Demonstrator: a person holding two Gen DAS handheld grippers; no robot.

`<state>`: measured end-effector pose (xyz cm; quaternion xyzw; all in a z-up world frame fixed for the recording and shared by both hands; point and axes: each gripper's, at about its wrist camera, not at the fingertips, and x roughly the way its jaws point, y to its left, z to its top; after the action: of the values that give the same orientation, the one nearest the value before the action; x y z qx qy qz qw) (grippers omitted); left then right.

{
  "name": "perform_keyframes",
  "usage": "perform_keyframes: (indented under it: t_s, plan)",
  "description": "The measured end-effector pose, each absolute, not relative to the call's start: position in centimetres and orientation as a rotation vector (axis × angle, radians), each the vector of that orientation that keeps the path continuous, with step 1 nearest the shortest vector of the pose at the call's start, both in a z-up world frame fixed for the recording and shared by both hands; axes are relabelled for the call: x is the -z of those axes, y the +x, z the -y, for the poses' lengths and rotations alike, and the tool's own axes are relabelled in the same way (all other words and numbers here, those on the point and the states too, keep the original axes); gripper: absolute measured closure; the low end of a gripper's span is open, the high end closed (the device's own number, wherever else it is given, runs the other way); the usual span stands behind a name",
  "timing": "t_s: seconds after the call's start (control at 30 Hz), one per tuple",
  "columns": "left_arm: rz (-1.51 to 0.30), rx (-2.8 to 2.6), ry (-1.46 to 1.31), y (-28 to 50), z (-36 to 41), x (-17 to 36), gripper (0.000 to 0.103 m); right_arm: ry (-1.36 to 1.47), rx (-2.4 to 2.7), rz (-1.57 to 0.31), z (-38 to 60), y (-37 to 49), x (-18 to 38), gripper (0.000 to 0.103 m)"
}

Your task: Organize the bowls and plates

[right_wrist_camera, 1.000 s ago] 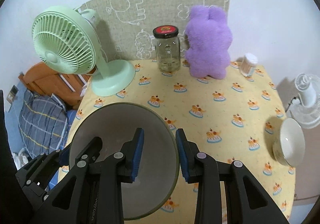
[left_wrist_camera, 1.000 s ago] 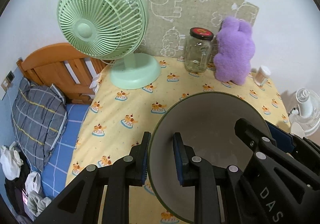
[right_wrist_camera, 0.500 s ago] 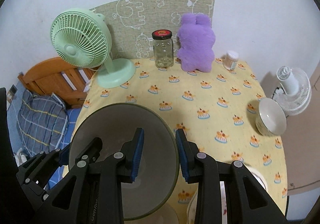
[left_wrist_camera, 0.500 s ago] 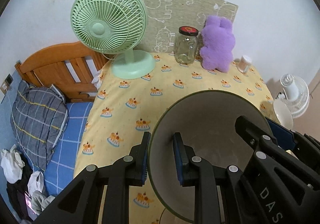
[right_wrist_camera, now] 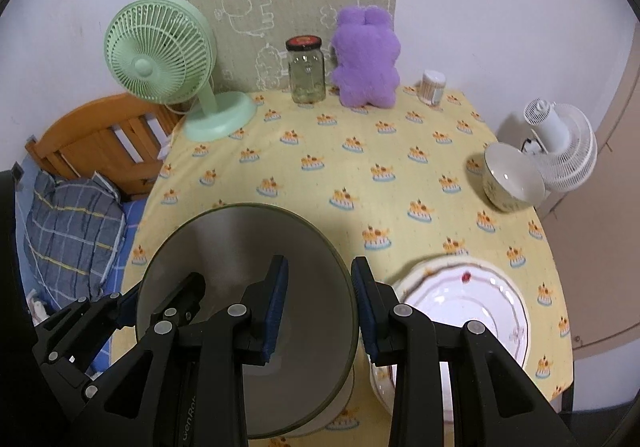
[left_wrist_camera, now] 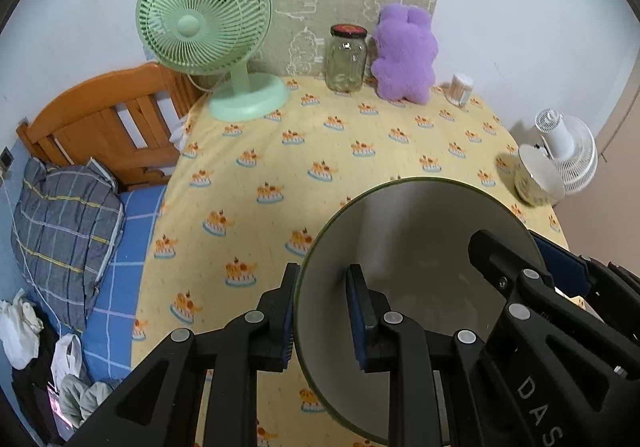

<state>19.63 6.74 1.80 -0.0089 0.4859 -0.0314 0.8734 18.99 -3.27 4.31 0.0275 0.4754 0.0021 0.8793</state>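
Gripping grey plate (left_wrist_camera: 420, 247) between tools

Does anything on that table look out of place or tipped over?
Yes: the small bowl near the right edge lies tilted on its side. The purple plush and green fan seem odd among dishes.

Ahead of the right gripper (right_wrist_camera: 319, 303): fan (right_wrist_camera: 160, 55) far left; jar (right_wrist_camera: 306, 69) beside toy (right_wrist_camera: 366, 59); bowl (right_wrist_camera: 510, 177) right; plate (right_wrist_camera: 472, 307) just right.
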Motion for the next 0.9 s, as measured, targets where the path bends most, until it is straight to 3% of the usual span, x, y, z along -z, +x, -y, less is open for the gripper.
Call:
perform_keyframes:
  t_s: [0.9]
  plan:
    - [-1.154, 0.104, 0.001, 16.8, -6.8, 4.1, 0.083, 0.066, 0.038, -1.124, 2.8, 15.7, 1.6, 0.066]
